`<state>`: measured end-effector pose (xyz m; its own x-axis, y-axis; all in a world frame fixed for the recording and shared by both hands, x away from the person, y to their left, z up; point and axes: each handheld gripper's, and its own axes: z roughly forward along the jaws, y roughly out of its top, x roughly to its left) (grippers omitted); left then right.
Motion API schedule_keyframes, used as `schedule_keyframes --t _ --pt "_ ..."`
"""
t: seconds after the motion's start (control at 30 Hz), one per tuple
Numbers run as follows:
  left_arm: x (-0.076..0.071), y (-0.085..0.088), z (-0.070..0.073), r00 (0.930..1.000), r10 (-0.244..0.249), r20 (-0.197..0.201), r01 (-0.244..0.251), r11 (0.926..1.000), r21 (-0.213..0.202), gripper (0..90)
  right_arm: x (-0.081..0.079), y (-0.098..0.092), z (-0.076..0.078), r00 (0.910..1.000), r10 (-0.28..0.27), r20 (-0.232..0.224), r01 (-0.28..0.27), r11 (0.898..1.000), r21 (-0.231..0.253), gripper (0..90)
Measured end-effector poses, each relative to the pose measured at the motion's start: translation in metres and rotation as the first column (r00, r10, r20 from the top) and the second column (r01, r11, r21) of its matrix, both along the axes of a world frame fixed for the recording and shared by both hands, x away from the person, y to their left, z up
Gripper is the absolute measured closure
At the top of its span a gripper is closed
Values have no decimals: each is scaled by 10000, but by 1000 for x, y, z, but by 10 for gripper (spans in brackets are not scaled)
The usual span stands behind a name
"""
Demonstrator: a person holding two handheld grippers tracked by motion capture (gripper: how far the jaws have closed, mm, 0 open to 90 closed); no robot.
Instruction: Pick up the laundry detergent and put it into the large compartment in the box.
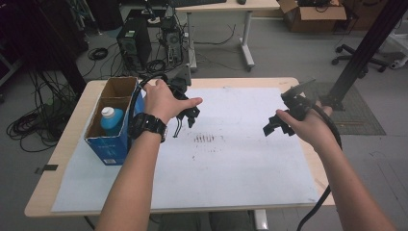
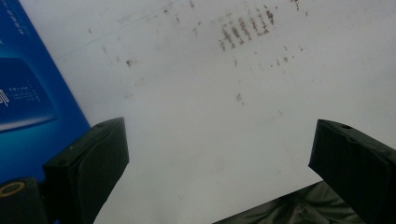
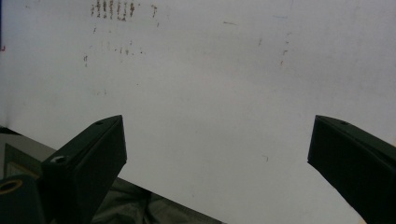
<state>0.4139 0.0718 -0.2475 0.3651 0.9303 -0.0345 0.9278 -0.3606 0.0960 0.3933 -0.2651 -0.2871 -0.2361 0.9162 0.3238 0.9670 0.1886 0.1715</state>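
left claw (image 1: 185,115) spread wide, nothing between the jaws, hanging over the white sheet (image 1: 231,159) just right of the blue box (image 1: 113,139); same wide spread in the left gripper view (image 2: 219,144), with the box's blue wall (image 2: 28,93) close at the left jaw. right claw (image 1: 276,126) also wide and holding nothing, hovering over the right part of the sheet, well apart from the box; jaws far apart in the right gripper view (image 3: 217,140) above bare sheet.

outward from the left claw: open cardboard box standing at the left side of the counter (image 1: 57,159), and inside it, at the near end, a blue bottle (image 1: 111,120) upright with a white cap. farther right, a patch of brownish marks (image 1: 207,139) on the sheet.

likely step: fetching the bottle out of the box with the left claw. to do it well: lift clear of the box's right wall first, then come down from above over the cap, jaws kept wide until they straddle the neck or body. close squarely, not on the cap's edge, so no slipping. pull straight up so the bottle doesn't drag the light box along; steady the box's far wall with the right claw if it shifts
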Motion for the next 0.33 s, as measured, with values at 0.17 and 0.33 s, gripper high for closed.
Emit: schedule_keyframes --t 0.17,0.33 --pt "0 -1 1 10000 -32 -3 32 10000 -65 50 -1 0 0 10000 6 9 -6 10000 -9 45" --pt "-1 -1 0 10000 -27 4 27 10000 -57 50 -2 0 1 10000 39 29 -39 10000 10 45"
